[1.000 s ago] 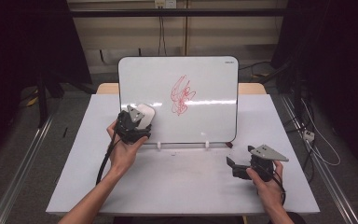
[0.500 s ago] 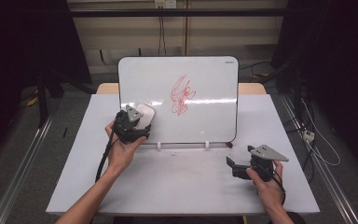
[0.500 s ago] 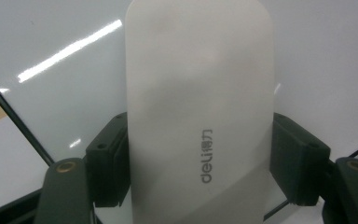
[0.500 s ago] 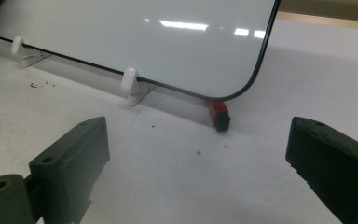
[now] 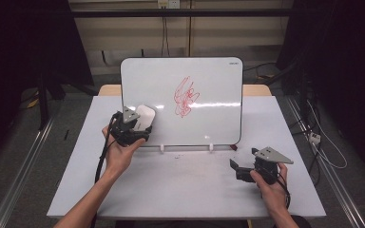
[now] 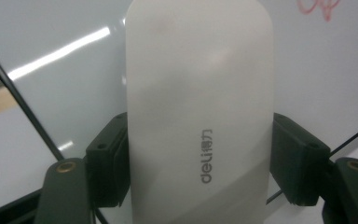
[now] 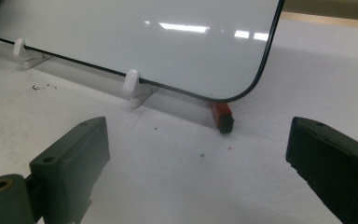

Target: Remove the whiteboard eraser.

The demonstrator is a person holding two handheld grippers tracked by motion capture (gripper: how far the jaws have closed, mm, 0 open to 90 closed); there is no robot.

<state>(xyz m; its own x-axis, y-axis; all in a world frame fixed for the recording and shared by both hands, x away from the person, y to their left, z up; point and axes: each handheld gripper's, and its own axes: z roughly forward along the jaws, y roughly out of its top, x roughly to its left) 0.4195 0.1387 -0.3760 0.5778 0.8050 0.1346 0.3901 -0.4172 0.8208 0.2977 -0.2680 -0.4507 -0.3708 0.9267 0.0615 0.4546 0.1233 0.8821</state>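
White eraser (image 6: pixel 200 112): pinched between the jaws of the left hand-held gripper (image 5: pixel 132 127), against the whiteboard (image 5: pixel 209 85). Right hand-held gripper (image 5: pixel 240 170): spread, empty.

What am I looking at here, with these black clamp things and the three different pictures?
A person sits at a white table holding a hand-operated two-jaw gripper in each hand. The high view comes from a camera above; the two gripper views come from cameras riding on the grippers, looking along their black jaws. A whiteboard stands on small white feet and bears a red scribble. The left gripper is clamped on a white board eraser, held at the board's lower left part. The right gripper rests open on the table, holding nothing. Its view shows a small red and black object at the board's corner.
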